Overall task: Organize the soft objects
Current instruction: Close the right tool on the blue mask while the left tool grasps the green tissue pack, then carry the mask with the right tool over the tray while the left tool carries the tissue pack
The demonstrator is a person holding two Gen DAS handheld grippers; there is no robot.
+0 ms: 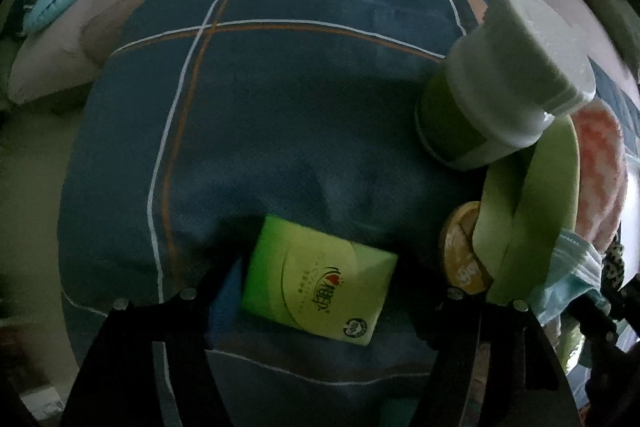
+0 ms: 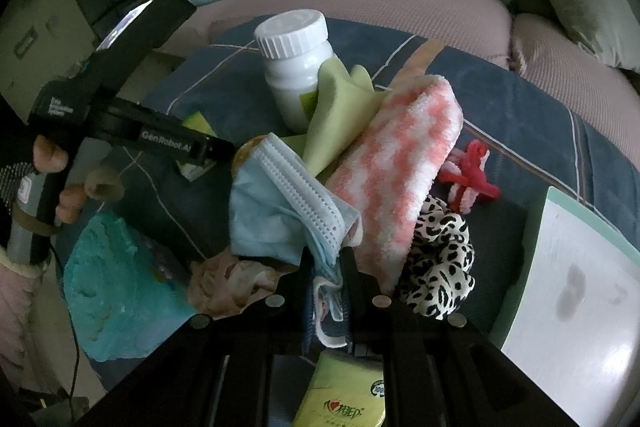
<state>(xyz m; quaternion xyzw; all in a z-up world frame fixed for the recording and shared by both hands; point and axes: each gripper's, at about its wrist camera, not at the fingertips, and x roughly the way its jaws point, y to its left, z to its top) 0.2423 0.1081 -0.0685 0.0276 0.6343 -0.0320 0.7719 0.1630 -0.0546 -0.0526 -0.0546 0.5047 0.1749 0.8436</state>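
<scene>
Blue plaid cushion (image 1: 280, 107) carrying the clutter. Pink-and-white towel (image 2: 400, 167) lies tilted across the heap, its lower edge over a leopard-print scrunchie (image 2: 440, 267). White pill bottle (image 2: 298, 67) stands behind a pale green cloth (image 2: 340, 107). Left gripper (image 1: 320, 291), jaws wide, straddles a green tissue pack (image 1: 316, 291), apparently not touching it. Right gripper (image 2: 326, 267), jaws narrow, pinches the blue face mask (image 2: 296, 203) at its lower edge.

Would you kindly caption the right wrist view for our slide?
Right gripper pinching a pale blue pleated face mask from a pile beside a pink-and-white fluffy towel.
</scene>
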